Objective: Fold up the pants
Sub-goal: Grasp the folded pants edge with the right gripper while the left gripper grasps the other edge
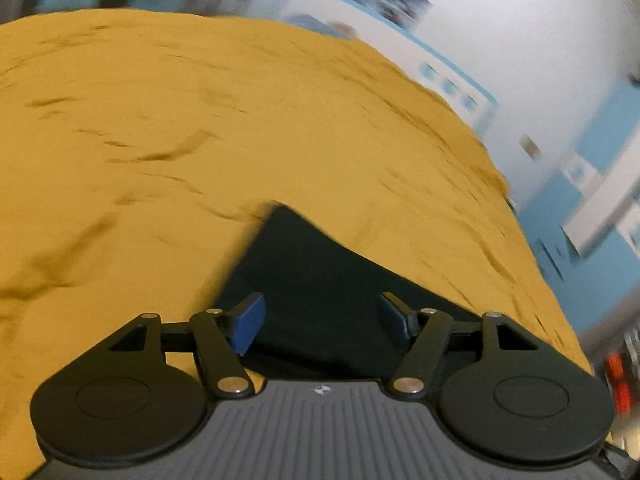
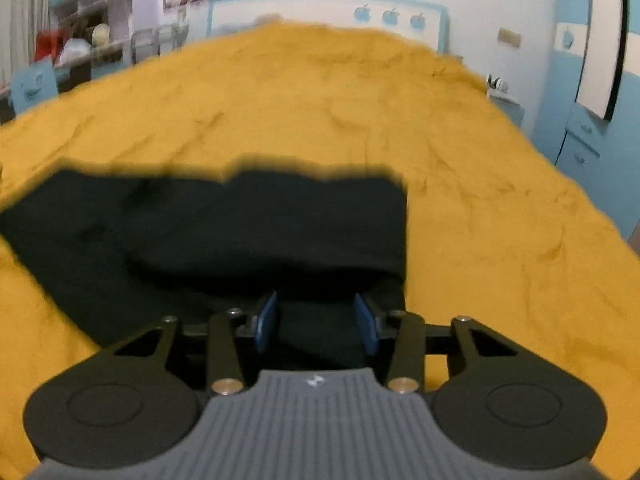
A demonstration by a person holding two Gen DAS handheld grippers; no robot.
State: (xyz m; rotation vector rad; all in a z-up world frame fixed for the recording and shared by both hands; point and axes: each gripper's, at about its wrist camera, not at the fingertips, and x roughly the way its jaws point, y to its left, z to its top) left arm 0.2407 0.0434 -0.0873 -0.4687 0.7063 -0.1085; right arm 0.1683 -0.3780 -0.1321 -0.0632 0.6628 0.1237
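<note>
Black, soft pants [image 2: 224, 232] lie folded on a wrinkled mustard bedspread [image 2: 480, 200]. Left hand-held gripper [image 1: 322, 322] released above one corner; right hand-held gripper [image 2: 316, 322] spread, cloth at 12 o'clock.

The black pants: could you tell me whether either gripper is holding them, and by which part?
Neither: the left gripper and right gripper are open over the black pants.

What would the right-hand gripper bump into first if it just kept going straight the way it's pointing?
Most likely the black pants. The right gripper has its jaws open, and dark cloth fills the space between and just ahead of them. Beyond that lies the mustard-yellow bedcover. The blur hides whether the fingers already touch the cloth.
</note>
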